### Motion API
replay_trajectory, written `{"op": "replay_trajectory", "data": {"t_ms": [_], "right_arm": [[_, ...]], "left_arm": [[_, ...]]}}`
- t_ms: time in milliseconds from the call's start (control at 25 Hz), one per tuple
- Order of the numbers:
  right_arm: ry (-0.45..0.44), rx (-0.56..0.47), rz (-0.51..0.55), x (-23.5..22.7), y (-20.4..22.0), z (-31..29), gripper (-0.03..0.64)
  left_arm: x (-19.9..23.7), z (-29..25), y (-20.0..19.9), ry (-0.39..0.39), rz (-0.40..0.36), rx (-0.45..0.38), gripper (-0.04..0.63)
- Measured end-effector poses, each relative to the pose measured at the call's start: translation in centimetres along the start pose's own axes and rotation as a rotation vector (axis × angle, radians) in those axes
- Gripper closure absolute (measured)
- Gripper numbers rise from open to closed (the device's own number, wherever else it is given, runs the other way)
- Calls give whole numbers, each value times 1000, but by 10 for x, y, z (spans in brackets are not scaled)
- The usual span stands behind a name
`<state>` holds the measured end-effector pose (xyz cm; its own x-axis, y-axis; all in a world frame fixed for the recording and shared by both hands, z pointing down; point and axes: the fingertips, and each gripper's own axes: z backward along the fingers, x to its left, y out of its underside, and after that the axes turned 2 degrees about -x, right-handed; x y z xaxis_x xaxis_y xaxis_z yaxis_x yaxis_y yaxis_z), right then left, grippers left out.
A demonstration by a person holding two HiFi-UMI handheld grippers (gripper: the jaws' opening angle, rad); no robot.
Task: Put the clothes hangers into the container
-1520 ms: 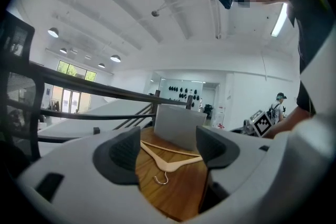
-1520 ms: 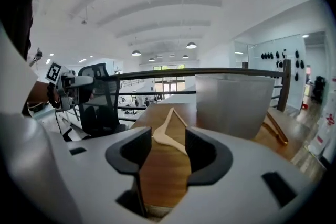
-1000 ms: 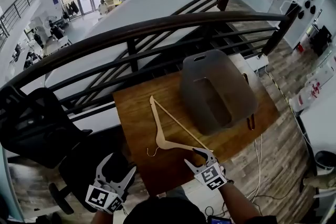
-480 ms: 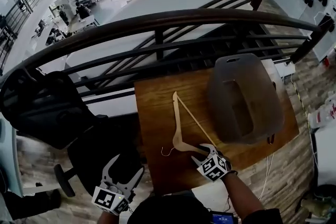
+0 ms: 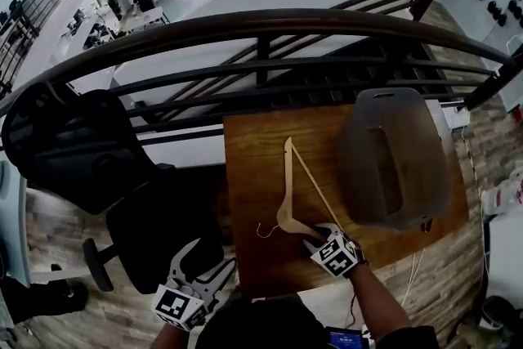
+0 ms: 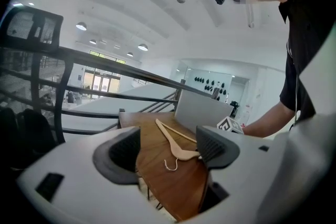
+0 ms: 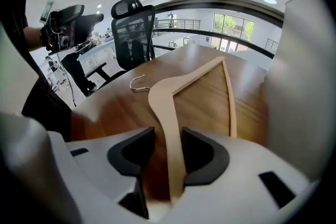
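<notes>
A pale wooden hanger [image 5: 287, 185] with a thin wire hook lies flat on the brown table [image 5: 253, 143], just left of the grey translucent container [image 5: 392, 155]. My right gripper [image 5: 315, 234] straddles the hanger's near arm [image 7: 169, 113]. Its jaws are closing, the right pad is at the wood and a narrow gap remains on the left. My left gripper [image 5: 211, 257] hangs open and empty off the table's near left edge. In the left gripper view the hanger [image 6: 176, 141] and the container [image 6: 202, 112] show beyond its jaws.
A dark curved railing [image 5: 261, 24] runs along the table's far side, with a drop to a lower floor behind it. A black office chair [image 5: 73, 151] stands to the left of the table. Cables [image 5: 417, 266] trail on the wooden floor at the right.
My right gripper has slid forward over the hanger's near arm and its jaws have narrowed around it. The head view has shifted. The left gripper stays low at the left.
</notes>
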<state>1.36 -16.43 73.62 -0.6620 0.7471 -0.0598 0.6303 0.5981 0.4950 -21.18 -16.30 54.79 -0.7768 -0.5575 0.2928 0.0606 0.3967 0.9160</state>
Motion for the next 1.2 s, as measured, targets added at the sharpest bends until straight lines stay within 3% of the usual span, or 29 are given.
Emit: {"op": "replay_trajectory", "data": {"t_ms": [120,280,480,840,1040,1200], "right_arm": [[-2,2,25,14,0,-4,532],[17,-8,14,18,-2,-1,537],[-38,-63,-62,38,-13,3,538],[-118,-161,-137,87,-44,20,538],[-119,-183,-158,102,-50,24,538],[-110,-192,-167,112,-53,24,538]], "left_arm": [[3,0,11,7,8,22,258],[1,-2,18,28,19,46,258],[1,-7,38,62,49,90,258],[13,-28,76,91,252,165,258],[14,-38,91,109,309,197,256],[8,-42,103,122,481,200,256]]}}
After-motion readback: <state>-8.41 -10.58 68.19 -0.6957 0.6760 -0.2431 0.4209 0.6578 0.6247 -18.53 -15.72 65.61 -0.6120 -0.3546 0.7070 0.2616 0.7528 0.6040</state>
